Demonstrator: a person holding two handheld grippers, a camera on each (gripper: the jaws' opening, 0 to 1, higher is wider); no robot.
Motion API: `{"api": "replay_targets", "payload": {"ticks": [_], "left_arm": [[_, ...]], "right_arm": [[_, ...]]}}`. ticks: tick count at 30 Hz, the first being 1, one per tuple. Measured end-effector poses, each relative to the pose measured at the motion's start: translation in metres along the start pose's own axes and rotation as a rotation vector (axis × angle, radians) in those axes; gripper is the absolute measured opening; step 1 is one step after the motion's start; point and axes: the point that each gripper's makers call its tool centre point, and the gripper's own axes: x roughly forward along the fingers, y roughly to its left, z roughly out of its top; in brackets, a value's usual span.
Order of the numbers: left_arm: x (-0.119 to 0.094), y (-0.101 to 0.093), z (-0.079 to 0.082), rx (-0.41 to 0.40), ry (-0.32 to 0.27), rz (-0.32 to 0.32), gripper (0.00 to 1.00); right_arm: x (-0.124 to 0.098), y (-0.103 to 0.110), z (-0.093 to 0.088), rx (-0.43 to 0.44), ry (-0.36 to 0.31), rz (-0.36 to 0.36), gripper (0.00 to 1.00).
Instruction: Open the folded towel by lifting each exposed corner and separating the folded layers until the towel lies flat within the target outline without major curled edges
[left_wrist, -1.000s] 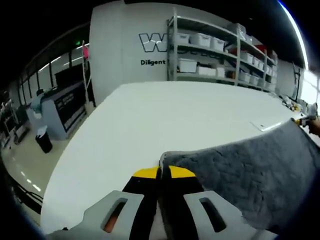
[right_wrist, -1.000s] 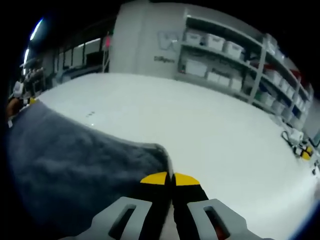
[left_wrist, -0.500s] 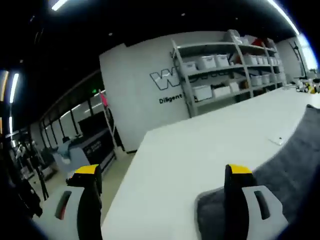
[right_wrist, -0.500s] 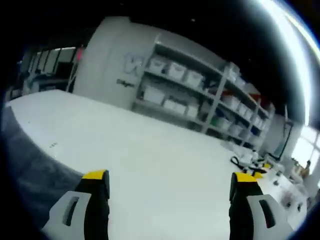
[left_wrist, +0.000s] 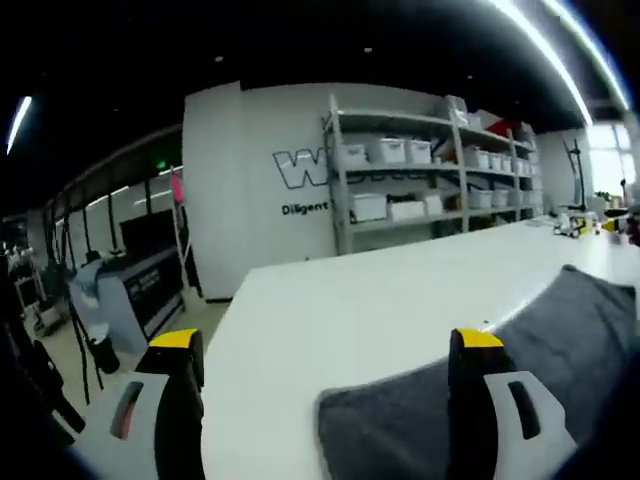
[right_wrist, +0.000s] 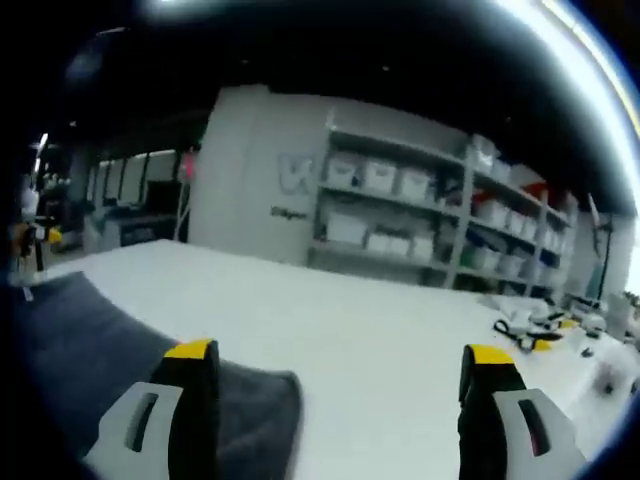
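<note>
The left claw (left_wrist: 325, 345) stands spread wide, its two grey jaws with black, yellow-capped tips well apart and holding nothing. The towel (left_wrist: 540, 350), a dark grey, plush, nappy cloth, lies on the smooth white desk (left_wrist: 340, 300) between and to the right of those jaws, its rounded corner near the claw's middle. The right claw (right_wrist: 338, 360) is likewise spread and empty; there the towel (right_wrist: 90, 350) lies to its left, a soft rounded corner just inside the left jaw. Beyond the desk stand metal shelves (right_wrist: 430, 225) loaded with white boxy bins.
</note>
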Motion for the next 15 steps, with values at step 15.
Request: {"api": "replay_targets", "payload": {"ticks": [15], "left_arm": [[-0.105,-0.051,0.014,0.047,-0.038,-0.079,1.00]], "right_arm": [[-0.093,0.052,0.002,-0.005,-0.021,0.077,1.00]]}}
